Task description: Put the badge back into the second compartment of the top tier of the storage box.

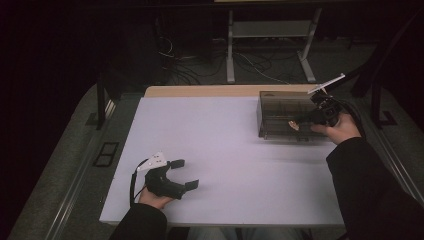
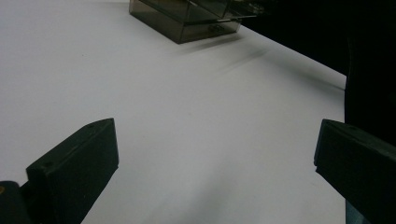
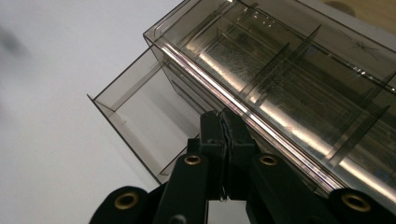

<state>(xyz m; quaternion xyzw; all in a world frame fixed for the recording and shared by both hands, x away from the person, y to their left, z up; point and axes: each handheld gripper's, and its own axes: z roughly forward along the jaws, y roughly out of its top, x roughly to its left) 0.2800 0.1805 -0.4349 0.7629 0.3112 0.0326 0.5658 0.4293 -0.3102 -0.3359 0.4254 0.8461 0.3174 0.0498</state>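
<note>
A smoky clear plastic organiser box (image 1: 282,114) with inner dividers stands at the far right of the white table (image 1: 225,150). In the right gripper view one drawer (image 3: 140,112) juts out of the box (image 3: 299,79) and looks empty. My right gripper (image 1: 301,120) is shut, its tips (image 3: 226,122) pressed together at the box's upper edge just beside the open drawer; I see nothing between them. A small tan spot (image 1: 293,125) shows by the tips in the high view. My left gripper (image 1: 184,174) rests open at the near left, nothing between its jaws (image 2: 215,158).
The box's corner (image 2: 187,21) shows far ahead of the left gripper across bare white tabletop. A dark sleeve (image 1: 365,185) lies over the table's right near edge. Beyond the table are desk legs and cables (image 1: 250,60) on the floor.
</note>
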